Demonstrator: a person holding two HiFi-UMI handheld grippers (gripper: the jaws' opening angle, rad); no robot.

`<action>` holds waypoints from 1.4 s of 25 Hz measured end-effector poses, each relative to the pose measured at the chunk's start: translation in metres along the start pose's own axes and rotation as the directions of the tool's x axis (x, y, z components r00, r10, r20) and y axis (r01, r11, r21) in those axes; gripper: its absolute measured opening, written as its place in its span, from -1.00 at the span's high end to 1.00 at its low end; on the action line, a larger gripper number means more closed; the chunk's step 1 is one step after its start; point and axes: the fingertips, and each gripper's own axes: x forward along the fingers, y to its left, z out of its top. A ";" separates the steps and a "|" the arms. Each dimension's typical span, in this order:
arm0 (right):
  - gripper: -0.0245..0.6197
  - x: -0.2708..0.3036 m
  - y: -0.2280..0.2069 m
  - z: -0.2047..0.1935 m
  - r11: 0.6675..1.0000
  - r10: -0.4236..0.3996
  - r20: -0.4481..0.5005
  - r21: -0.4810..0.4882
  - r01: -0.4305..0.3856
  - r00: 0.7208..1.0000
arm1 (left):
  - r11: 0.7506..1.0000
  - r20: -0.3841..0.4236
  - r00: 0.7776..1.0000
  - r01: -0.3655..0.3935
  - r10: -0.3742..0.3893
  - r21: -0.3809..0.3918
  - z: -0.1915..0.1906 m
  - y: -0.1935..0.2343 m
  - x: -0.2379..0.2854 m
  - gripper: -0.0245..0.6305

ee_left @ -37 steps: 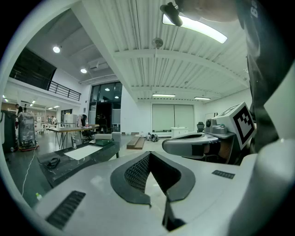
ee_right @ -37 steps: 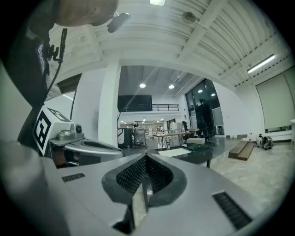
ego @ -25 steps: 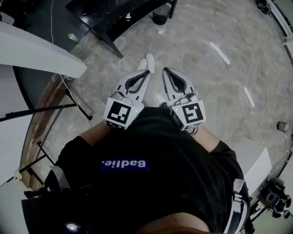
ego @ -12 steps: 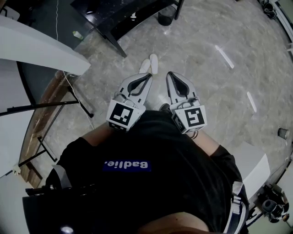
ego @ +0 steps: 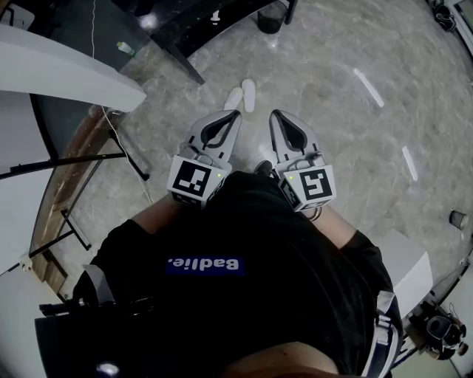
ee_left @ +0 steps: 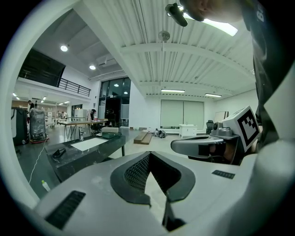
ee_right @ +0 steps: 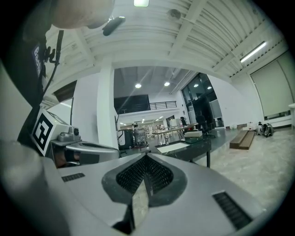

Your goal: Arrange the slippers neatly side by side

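Two white flat slippers [ego: 249,94] lie on the grey marbled floor [ego: 347,140] at 12 o'clock from the person, just beyond the tool tips. The left slipper is tilted and the right one runs straighter, so the pair is close together but not quite parallel. Whether they touch is unclear.

Both tools hang level at waist height, side by side and apart. The grey left gripper [ego: 234,115] has its jaws closed tip to tip with nothing between them, as its own view [ee_left: 149,155] shows. The grey right gripper [ego: 276,114] is likewise closed and empty [ee_right: 146,156].

Open floor spreads from 12 o'clock round to 4 o'clock, broken only by bright light streaks. At 11 o'clock the long black table [ego: 185,33] slants in, its nearest leg standing near the slippers. A round dark bin [ego: 272,16] sits at 12 o'clock, farther off. At 9 o'clock a white slab edge [ego: 66,74] and thin black stand legs [ego: 111,159] close off the left side.
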 end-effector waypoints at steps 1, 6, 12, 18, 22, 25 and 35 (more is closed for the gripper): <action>0.93 -0.006 -0.006 -0.005 1.000 0.009 -0.007 -0.001 -0.009 1.000 | 1.000 -0.001 1.000 -0.007 0.007 0.000 -0.002 -0.006 0.005 0.93; 0.93 -0.008 -0.025 0.002 1.000 0.027 0.009 0.007 -0.027 1.000 | 1.000 0.001 1.000 -0.028 0.028 -0.001 0.006 -0.014 0.022 0.93; 0.93 -0.006 -0.047 -0.001 0.999 0.037 -0.044 0.022 -0.036 0.998 | 0.999 -0.007 0.999 -0.035 0.035 0.009 0.012 -0.015 0.041 0.93; 0.93 -0.011 -0.059 0.001 0.999 0.040 -0.061 0.021 -0.039 0.997 | 0.999 -0.028 0.998 -0.050 0.050 0.009 0.010 -0.014 0.050 0.93; 0.93 -0.018 -0.065 0.000 0.999 0.034 -0.079 0.023 -0.032 0.996 | 0.999 -0.039 0.998 -0.055 0.055 0.000 0.006 -0.017 0.055 0.93; 0.93 -0.017 -0.066 -0.001 0.999 0.031 -0.085 0.020 -0.030 0.996 | 0.998 -0.044 0.997 -0.057 0.056 -0.004 0.002 -0.015 0.059 0.93; 0.93 0.075 -0.070 -0.026 0.999 -0.006 -0.125 0.049 0.013 0.992 | 0.998 -0.081 0.996 -0.050 0.046 -0.044 -0.035 0.080 0.088 0.93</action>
